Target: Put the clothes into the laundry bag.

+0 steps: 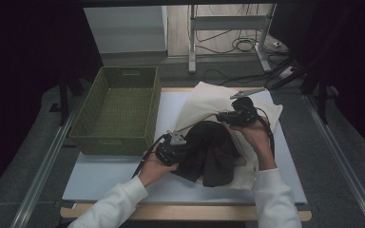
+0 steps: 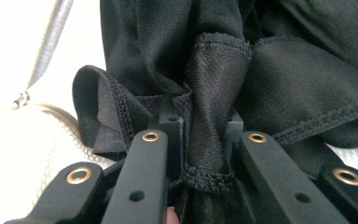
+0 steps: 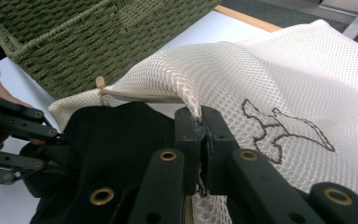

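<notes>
**Black garment at the mouth of the mesh bag: handling notes**

Landmark: the cream mesh laundry bag [image 1: 228, 107], lying just right of the green woven basket [image 1: 119, 111] on the white table top [image 1: 104, 175].

Your right gripper [image 3: 199, 135] is pinched tight on the bag's rim beside the zip, lifting the mouth open. Your left gripper [image 2: 200, 140] has a bunched fold of the black garment [image 1: 209, 152] pressed between its jaws. The garment sits at the bag's near opening, partly over the lower panel.

Handling, as judged: the garment is a light, limp, fine knit with overlocked hems [image 2: 214, 44], so it will sag and trail (expect loose edges to catch on the zip [image 2: 51, 42]). Grip at a gathered hem, where the stitching gives bulk. The open, soft mesh is slightly stiffer at the zipped rim, so hold there. The basket is rigid, coarse weave.
</notes>
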Demonstrator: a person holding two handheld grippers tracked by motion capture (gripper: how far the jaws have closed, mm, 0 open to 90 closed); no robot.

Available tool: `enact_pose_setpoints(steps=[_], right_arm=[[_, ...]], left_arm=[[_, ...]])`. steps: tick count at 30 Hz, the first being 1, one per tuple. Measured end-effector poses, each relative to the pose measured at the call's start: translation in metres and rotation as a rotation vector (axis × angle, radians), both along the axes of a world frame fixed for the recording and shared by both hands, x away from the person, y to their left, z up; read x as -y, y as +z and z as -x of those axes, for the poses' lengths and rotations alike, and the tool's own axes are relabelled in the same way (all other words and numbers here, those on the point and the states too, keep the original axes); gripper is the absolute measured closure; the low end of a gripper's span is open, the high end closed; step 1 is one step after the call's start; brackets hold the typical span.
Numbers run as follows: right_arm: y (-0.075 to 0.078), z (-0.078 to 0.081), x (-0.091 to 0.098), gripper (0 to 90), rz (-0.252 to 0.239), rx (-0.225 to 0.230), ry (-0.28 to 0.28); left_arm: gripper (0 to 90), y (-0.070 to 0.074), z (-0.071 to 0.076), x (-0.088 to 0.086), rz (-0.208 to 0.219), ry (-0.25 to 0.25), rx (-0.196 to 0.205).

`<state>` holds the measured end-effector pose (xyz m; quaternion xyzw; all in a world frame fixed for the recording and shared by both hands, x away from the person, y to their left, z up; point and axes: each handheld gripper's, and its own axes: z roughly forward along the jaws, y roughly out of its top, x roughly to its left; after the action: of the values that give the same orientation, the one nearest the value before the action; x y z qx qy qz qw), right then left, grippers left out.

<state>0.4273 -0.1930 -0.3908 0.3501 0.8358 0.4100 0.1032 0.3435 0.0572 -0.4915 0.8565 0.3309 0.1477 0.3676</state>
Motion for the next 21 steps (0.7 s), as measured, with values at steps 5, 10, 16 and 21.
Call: enact_pose_setpoints(steps=[5,10,16,21], right_arm=[[0.001,0.001,0.000,86.6,0.002,0.004,0.002],[0.002,0.001,0.001,86.6,-0.003,0.006,-0.003],[0.003,0.002,0.001,86.6,-0.005,0.012,0.001],[0.003,0.003,0.000,86.6,-0.005,0.011,0.001]], left_arm=[[78.0,0.004,-0.007,0.008,-0.020,0.010,0.004],[78.0,0.003,-0.019,0.013,-0.021,0.041,0.003],[77.9,0.005,-0.029,0.019,-0.027,0.058,0.004],[77.5,0.001,-0.036,0.025,-0.040,0.075,0.007]])
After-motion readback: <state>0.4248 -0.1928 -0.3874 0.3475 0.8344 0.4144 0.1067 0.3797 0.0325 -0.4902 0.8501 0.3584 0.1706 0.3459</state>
